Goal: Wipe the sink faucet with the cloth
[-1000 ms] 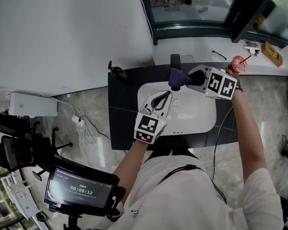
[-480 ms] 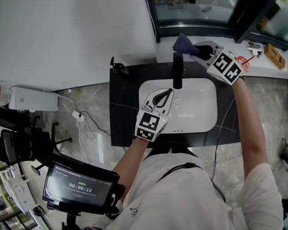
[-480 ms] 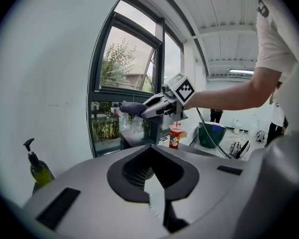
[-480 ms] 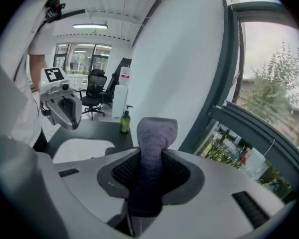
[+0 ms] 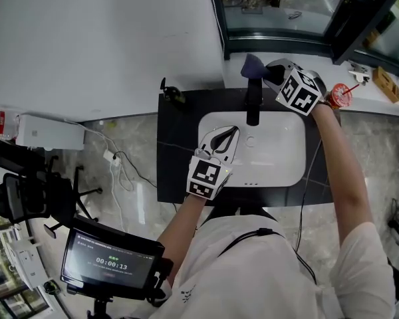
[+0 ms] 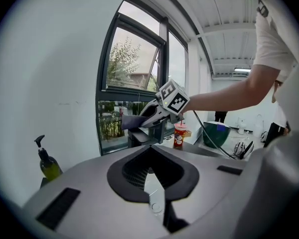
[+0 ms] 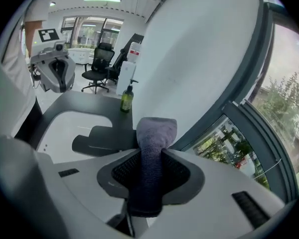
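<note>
A black faucet [image 5: 253, 103] stands at the back rim of the white sink [image 5: 286, 171]. My right gripper [image 5: 266, 72] is shut on a purple-grey cloth [image 5: 252, 64], which hangs just behind the faucet's top, near the window sill. In the right gripper view the cloth [image 7: 152, 151] sticks out from between the jaws, above the faucet [image 7: 105, 139]. My left gripper [image 5: 234, 130] hovers over the left part of the basin with its tips together and nothing in them. The left gripper view shows the cloth [image 6: 131, 120] above the faucet [image 6: 140, 136].
A soap bottle [image 5: 173, 95] stands on the dark counter [image 5: 176, 151] at the back left. A red cup [image 5: 339, 95] sits on the sill to the right. The window frame [image 5: 279, 44] runs close behind the faucet, and a white wall rises at the left.
My right gripper has carried the cloth from the faucet's spout over the basin back to behind the faucet's top. The left gripper has stayed over the basin.
</note>
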Demonstrator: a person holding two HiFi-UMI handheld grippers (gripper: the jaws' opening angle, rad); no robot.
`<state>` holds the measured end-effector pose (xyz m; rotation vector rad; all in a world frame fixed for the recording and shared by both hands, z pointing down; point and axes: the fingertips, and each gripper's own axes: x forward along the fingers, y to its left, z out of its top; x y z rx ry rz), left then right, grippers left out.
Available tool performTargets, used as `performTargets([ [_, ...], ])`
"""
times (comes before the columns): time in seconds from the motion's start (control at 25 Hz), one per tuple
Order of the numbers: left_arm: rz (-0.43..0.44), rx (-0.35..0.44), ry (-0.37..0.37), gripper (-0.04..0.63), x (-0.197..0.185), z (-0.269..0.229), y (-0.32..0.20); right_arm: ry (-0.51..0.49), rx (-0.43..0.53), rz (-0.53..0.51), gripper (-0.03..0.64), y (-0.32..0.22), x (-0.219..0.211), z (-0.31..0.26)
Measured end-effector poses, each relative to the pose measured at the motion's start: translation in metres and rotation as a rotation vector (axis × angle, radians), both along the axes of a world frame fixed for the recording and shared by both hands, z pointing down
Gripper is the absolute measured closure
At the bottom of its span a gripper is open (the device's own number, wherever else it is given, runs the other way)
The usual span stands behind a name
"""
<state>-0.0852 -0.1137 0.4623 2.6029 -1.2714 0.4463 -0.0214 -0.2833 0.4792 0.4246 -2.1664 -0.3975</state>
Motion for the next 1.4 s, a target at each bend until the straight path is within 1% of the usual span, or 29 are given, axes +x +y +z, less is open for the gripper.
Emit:
performTargets([
  [0.12,-0.006,0.001,0.003,0.600,-0.002,0.000,0.000,0.040,-0.014,-0.035,0.503,0.011,0.003,0.008],
  [0.28,0.001,0.000,0.009,0.600,0.000,-0.001,0.001,0.054,-0.098,-0.123,0.503,0.044,0.001,0.011],
  [0.48,0.030,0.001,0.017,0.600,0.010,-0.004,0.003,0.053,-0.187,-0.188,0.503,0.083,0.000,0.013],
  [0.6,0.050,-0.001,0.017,0.600,0.016,-0.005,0.004,0.045,-0.224,-0.219,0.503,0.106,0.001,0.012],
  [0.88,0.082,0.006,0.027,0.600,0.028,-0.010,0.008,-0.041,-0.287,-0.237,0.503,0.154,0.006,0.003],
  [1.08,0.082,0.017,0.037,0.600,0.029,-0.018,0.009,-0.066,-0.345,-0.261,0.503,0.180,0.006,0.005],
  [1.2,0.073,0.014,0.031,0.600,0.027,-0.018,0.009,-0.063,-0.386,-0.272,0.503,0.183,0.005,0.017],
  [1.4,0.054,0.008,0.022,0.600,0.020,-0.014,0.008,-0.068,-0.448,-0.250,0.503,0.165,0.001,0.038],
])
